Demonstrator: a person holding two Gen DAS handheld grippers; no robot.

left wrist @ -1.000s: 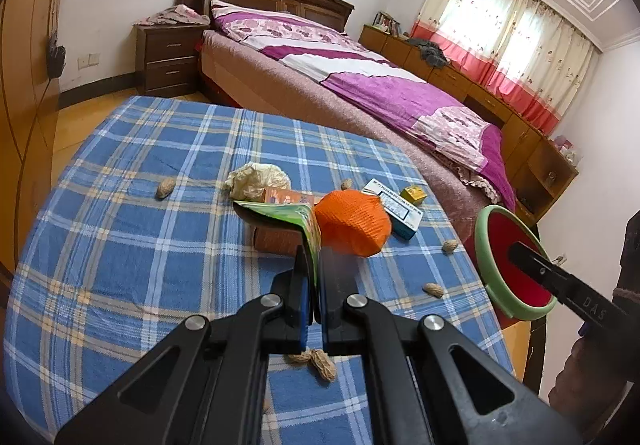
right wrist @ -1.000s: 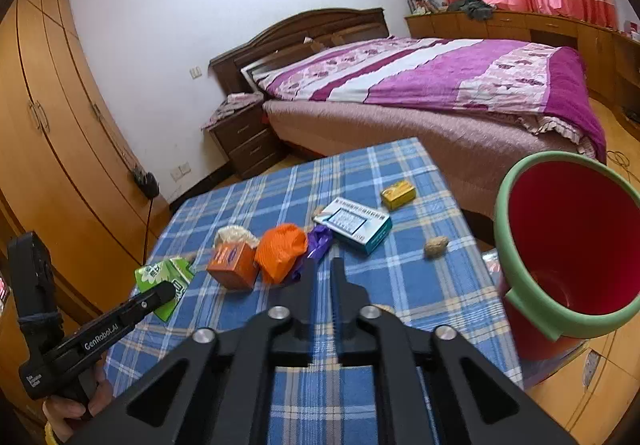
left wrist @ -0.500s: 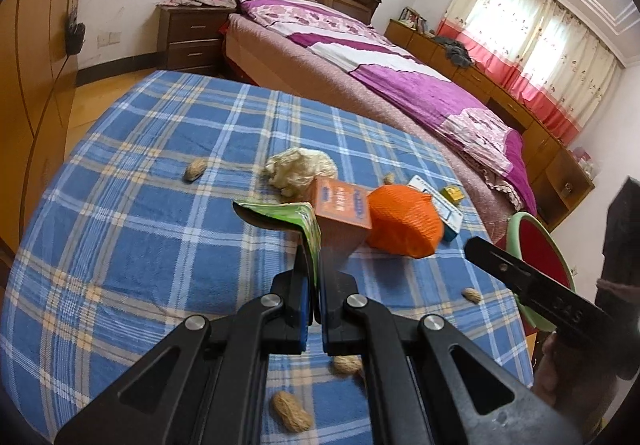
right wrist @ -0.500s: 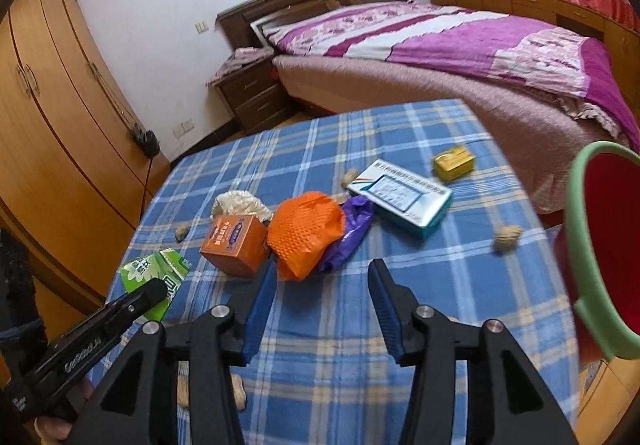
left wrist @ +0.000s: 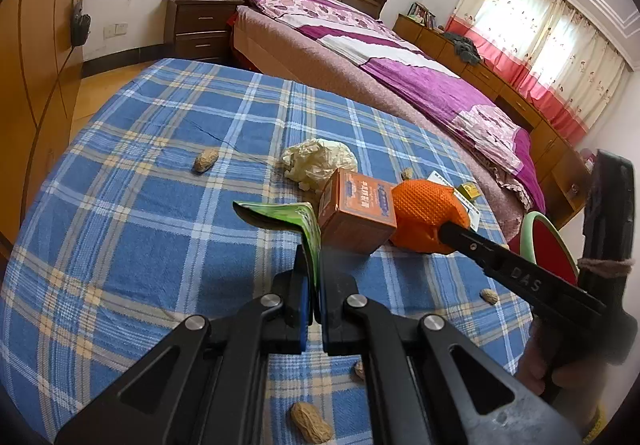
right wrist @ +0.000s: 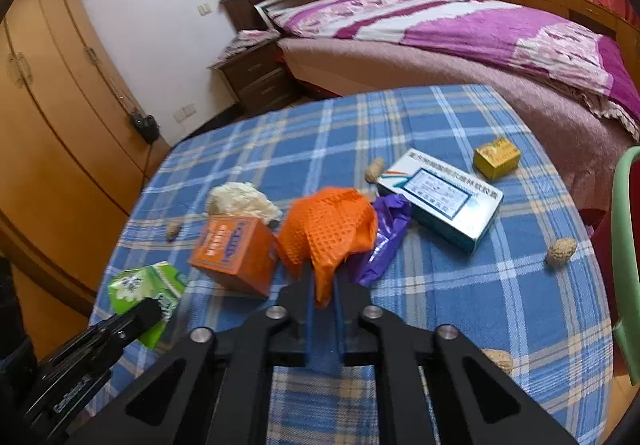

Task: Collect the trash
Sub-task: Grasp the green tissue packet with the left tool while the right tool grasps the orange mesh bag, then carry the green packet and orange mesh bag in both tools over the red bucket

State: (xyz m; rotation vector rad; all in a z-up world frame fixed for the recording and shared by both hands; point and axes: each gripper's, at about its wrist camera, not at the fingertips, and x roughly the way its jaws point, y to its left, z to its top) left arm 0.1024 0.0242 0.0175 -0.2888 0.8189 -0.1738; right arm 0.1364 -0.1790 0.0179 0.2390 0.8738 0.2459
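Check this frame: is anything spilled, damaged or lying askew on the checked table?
Loose litter, nothing damaged. Whole peanuts lie scattered over the blue checked tablecloth. An orange box sits tipped on an edge beside a crumpled paper wad. A purple wrapper lies half under the orange mesh.

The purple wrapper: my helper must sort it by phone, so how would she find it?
On the blue plaid table, look at the litter in the middle. The purple wrapper lies between the orange mesh and the white-and-teal box, the only glossy violet strip there.
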